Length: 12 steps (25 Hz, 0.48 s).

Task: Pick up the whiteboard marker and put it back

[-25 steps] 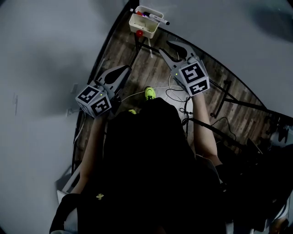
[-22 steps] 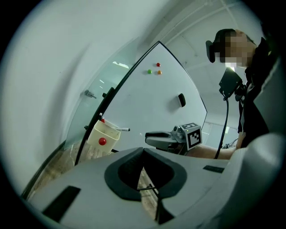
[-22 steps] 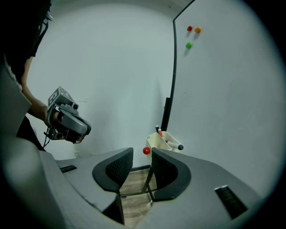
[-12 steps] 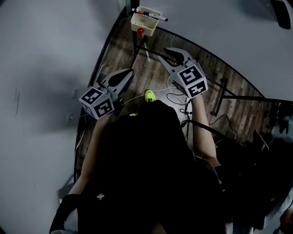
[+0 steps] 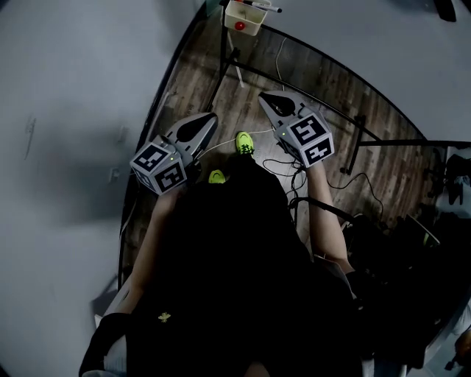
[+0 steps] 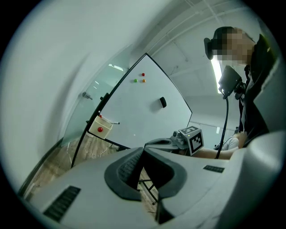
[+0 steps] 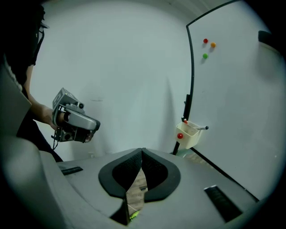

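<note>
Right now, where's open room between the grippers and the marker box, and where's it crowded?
Open: bare wood floor between the left gripper, the wall and the stand's legs, and the air up to the marker box. Crowded: cables on the floor beside the right gripper, whose jaws just closed empty.

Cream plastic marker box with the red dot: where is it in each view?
Head view: cream plastic marker box, top centre, at the picture's edge.
Left gripper view: left of centre.
Right gripper view: right of centre.
Shared landmark: black whiteboard frame beside it.
</note>
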Available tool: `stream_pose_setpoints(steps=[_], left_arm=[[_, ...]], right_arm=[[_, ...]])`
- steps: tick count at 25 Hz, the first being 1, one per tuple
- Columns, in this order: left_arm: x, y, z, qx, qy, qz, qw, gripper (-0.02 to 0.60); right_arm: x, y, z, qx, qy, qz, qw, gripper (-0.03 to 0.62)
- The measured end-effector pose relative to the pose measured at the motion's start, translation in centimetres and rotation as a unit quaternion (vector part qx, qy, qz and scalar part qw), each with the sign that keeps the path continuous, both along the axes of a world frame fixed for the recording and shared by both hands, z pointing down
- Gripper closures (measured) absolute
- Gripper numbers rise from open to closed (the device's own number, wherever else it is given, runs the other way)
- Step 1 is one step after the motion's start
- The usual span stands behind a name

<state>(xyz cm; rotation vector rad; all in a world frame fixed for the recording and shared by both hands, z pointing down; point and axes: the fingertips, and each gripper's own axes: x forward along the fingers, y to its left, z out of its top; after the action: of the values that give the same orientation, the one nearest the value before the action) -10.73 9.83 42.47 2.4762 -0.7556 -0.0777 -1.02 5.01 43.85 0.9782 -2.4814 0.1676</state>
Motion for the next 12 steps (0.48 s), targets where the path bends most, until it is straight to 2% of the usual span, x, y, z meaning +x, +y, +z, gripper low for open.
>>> stream_pose_setpoints(steps=[6,12], left_arm=[[-1.2,3.6,1.1,-0.017,0.010,0.016,0.9997,0.561],[-0.1,5.2,2.0,-0.028,0.022,0.040,0.9986,0.561]], right_arm=[[-2.6,5.4,0.4,-0.024,-0.020,-0.005,0.999,0.589],[-2.6,8.9,0.3,-0.043,-0.037,0.004,0.998,0.589]])
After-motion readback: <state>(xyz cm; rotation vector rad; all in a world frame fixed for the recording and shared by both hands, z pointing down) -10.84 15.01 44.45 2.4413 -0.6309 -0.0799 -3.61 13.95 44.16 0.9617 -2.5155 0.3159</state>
